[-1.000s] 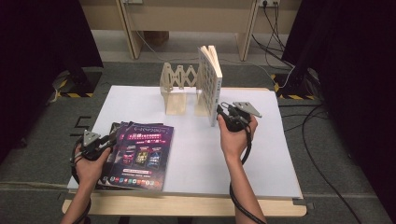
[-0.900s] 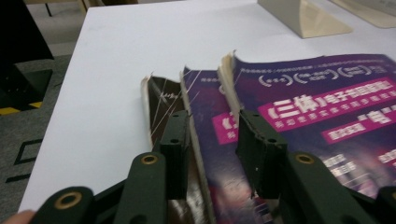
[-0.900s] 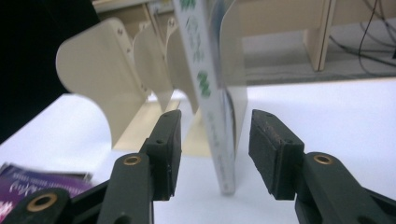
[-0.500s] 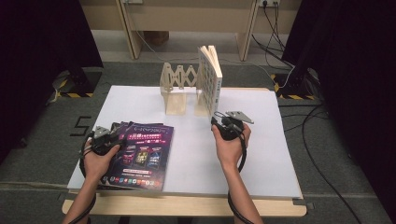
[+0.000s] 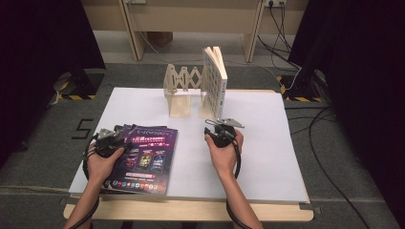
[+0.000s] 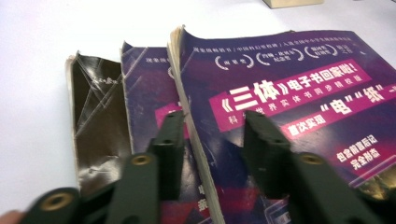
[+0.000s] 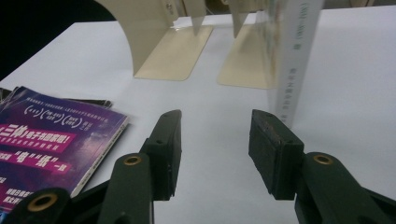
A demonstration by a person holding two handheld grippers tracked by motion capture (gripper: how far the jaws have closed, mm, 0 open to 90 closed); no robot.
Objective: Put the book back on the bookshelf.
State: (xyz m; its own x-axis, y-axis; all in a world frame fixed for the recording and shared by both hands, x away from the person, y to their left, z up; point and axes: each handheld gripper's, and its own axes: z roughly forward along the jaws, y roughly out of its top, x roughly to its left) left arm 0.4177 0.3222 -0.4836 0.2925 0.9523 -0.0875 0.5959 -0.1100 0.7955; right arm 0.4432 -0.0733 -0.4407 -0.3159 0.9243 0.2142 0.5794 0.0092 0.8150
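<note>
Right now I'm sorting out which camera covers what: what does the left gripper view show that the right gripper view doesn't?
Left gripper view: the left gripper astride the top purple book's page edge, two more fanned books beneath, the lowest with a creased dark cover.
Right gripper view: the right gripper, jaws open and empty, the beige bookend rack and the upright white book.
Both: the purple book and the white table.

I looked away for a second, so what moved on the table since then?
The right gripper came back from the standing book toward the person, jaws open and empty. The left gripper stayed at the stack of purple books; its jaws have just been closing astride the top book's edge. Books and wooden rack stayed put.
</note>
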